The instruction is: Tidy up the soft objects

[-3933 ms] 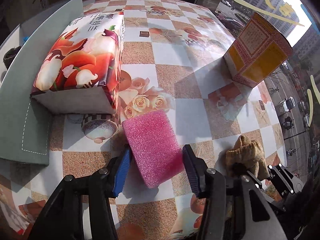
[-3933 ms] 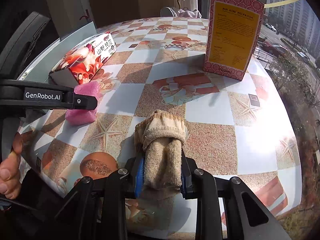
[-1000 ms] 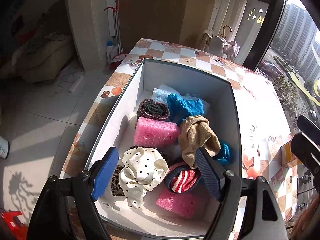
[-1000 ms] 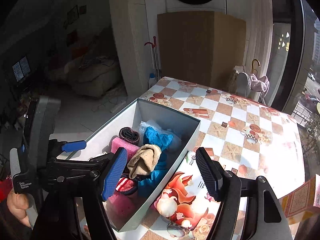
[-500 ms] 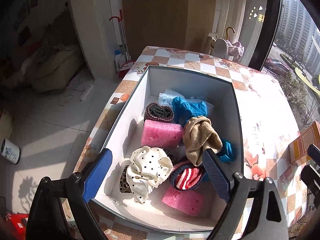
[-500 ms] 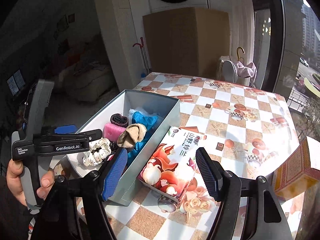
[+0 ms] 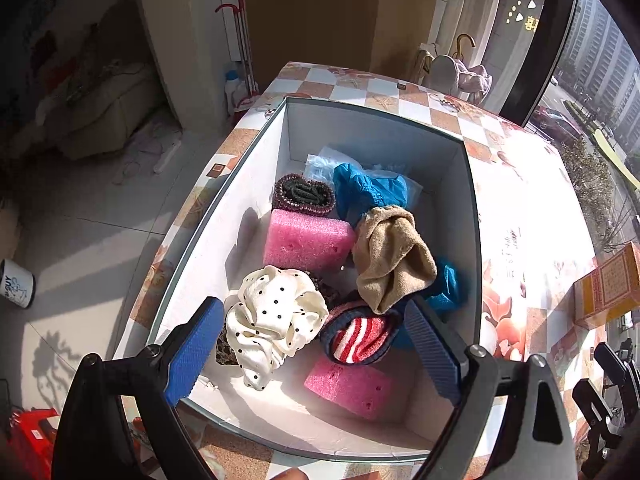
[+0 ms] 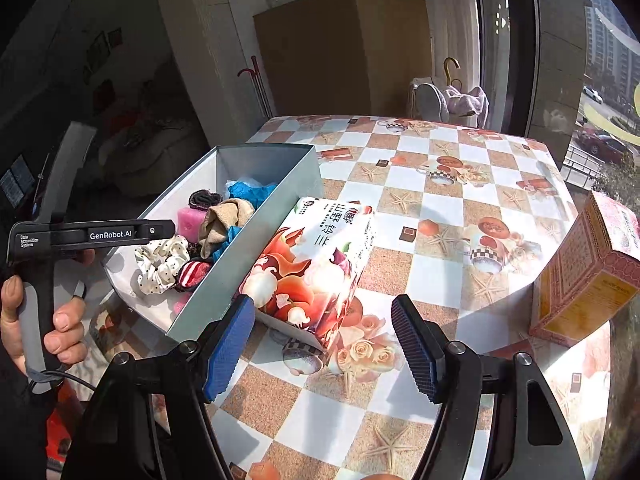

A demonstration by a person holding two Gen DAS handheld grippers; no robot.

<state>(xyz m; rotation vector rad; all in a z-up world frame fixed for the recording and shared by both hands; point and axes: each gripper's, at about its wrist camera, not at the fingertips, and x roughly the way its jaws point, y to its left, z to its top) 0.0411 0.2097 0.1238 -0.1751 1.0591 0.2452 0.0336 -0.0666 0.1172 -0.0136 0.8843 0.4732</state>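
Observation:
A grey open box (image 7: 256, 152) (image 8: 276, 216) on the table holds several soft things: two pink sponges (image 7: 306, 238) (image 7: 348, 386), a tan sock (image 7: 390, 258) (image 8: 222, 218), a white polka-dot scrunchie (image 7: 274, 318) (image 8: 162, 262), a red-striped sock roll (image 7: 360, 338), a dark knitted roll (image 7: 304, 194) and blue cloth (image 7: 368, 190). My left gripper (image 7: 312, 354) is open and empty, held above the box's near end; its body shows in the right wrist view (image 8: 108, 234). My right gripper (image 8: 324, 350) is open and empty above the table, near the tissue pack.
A flowered tissue pack (image 8: 320, 256) lies against the box's right wall. An orange and pink carton (image 8: 588, 276) (image 7: 608, 284) stands at the table's right edge. The checked tablecloth (image 8: 440, 208) stretches beyond. Floor lies left of the table.
Both grippers have drawn back and up from the box, empty and open. The pink sponge and tan sock, held 3.9 s ago, now lie in the box.

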